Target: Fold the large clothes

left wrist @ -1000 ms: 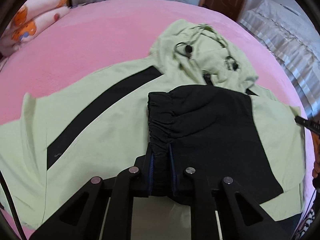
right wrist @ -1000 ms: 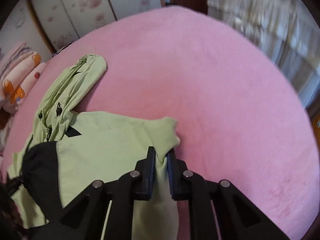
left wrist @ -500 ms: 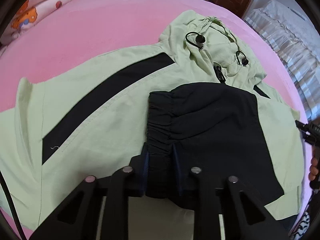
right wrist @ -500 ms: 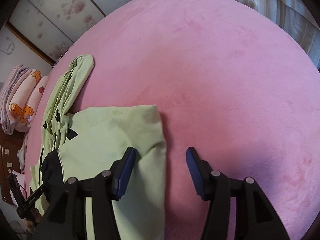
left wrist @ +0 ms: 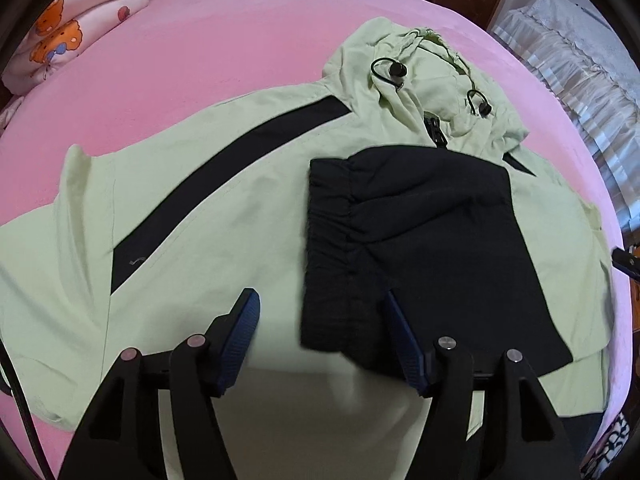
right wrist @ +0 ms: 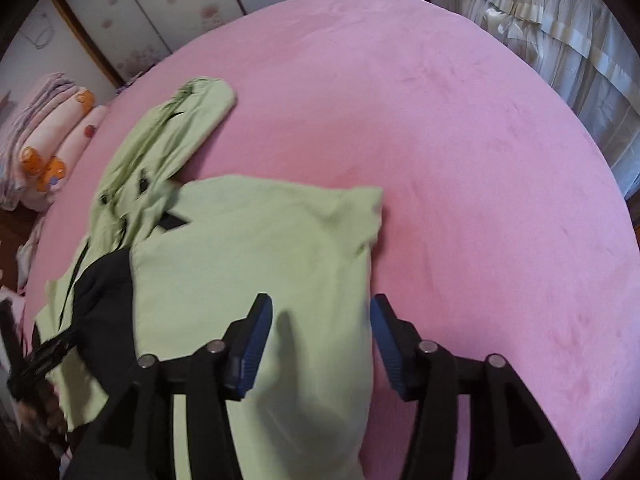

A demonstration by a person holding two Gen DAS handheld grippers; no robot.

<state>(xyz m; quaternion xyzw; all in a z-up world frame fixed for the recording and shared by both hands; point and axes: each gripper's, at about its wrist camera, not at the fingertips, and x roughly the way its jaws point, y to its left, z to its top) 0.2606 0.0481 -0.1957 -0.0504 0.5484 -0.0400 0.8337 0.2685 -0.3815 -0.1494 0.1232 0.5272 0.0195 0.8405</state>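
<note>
The jacket (left wrist: 208,216) runs off the left wrist view's lower edge, its hem hidden behind the left gripper (left wrist: 320,332). That gripper's jaws are opening; the black cuff (left wrist: 340,272) between them is smeared at its near end. Right of the jacket, the right gripper (left wrist: 626,260) is cut by the frame edge. In the right wrist view a hand (right wrist: 40,412) left of the jacket is blurred, its grip unreadable.
</note>
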